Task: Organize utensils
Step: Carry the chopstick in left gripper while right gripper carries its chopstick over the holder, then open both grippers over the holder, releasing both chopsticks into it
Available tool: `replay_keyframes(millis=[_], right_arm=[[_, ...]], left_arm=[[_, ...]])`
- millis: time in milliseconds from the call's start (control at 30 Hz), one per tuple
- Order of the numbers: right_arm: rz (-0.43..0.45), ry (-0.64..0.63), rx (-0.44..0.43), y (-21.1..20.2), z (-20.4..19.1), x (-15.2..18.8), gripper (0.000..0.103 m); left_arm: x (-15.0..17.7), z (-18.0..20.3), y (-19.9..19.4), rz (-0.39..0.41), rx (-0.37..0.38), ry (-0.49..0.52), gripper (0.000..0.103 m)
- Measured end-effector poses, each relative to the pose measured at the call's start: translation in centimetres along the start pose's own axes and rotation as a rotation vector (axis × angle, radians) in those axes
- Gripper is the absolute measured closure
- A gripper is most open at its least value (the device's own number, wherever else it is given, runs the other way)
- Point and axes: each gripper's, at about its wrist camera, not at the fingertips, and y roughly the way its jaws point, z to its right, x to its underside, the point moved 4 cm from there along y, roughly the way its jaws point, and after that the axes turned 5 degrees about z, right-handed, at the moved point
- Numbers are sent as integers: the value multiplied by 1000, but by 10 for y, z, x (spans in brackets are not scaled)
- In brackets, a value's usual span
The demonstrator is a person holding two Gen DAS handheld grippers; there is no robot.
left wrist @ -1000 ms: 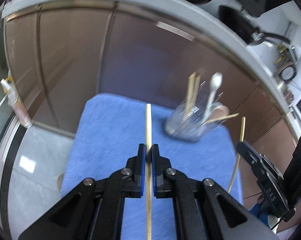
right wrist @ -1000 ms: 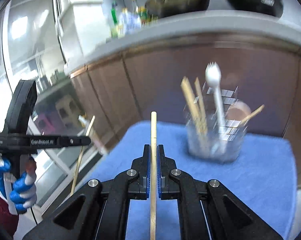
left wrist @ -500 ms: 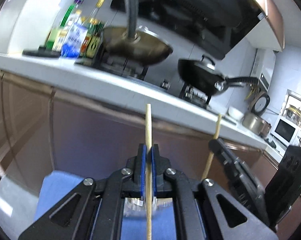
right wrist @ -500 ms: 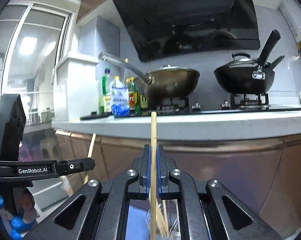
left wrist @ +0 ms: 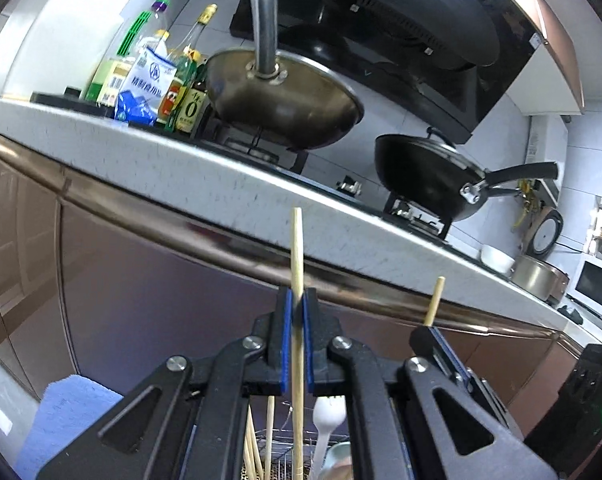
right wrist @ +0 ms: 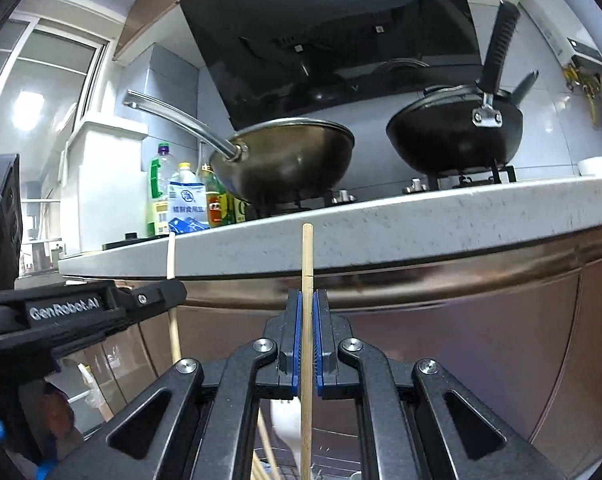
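**Two chopsticks up, both standing tall over the holder**

Left gripper (left wrist: 297, 312) first — its blue pads are pinched tight on a wooden chopstick (left wrist: 297, 248), and that stick runs straight up and down, long axis vertical, top end rising against the pale counter edge (left wrist: 221, 184), lower end dropping between the gripper's arms. Over on the right gripper (right wrist: 308, 312), same story: jaws nearly closed on a second chopstick (right wrist: 307, 256), upright, tip up against the counter front.

Below both sticks, just showing through the gripper frames, sits the wire utensil holder (left wrist: 281, 456), with more chopsticks (left wrist: 251, 440) and a white plastic fork (left wrist: 329, 412) poking up out of it. A corner of blue cloth (left wrist: 65, 408) peeks in at the lower left of the left view.

Big change from a second ago — back then both cameras looked down on the blue cloth and the holder stood ahead in full view; now the holder has slid to the bottom edge and the view is filled with brown cabinet fronts (right wrist: 481, 340), the brass wok (right wrist: 281, 160) and the black wok (right wrist: 453, 136) on the stove. The grips on both sticks look unchanged. Each gripper shows in the other's view, stick upright, closer alongside than before.
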Motion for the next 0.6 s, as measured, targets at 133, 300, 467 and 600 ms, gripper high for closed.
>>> replay_keyframes(millis=[133,300,467,600], right_arm=[[1,0,14,6,5,9,97],[5,20,20,4,8,21,97],[-11,3,27,-1,6,38,97],[-33,-26,30,-9,5,54,97]], left_arm=[[17,-9,13,-8,-32,-7,98],[34,-15,21,-23,-54,-7,98],[50,-16,21,-20,-62,6,98],[59,-22,20,-29,-71,5,98]])
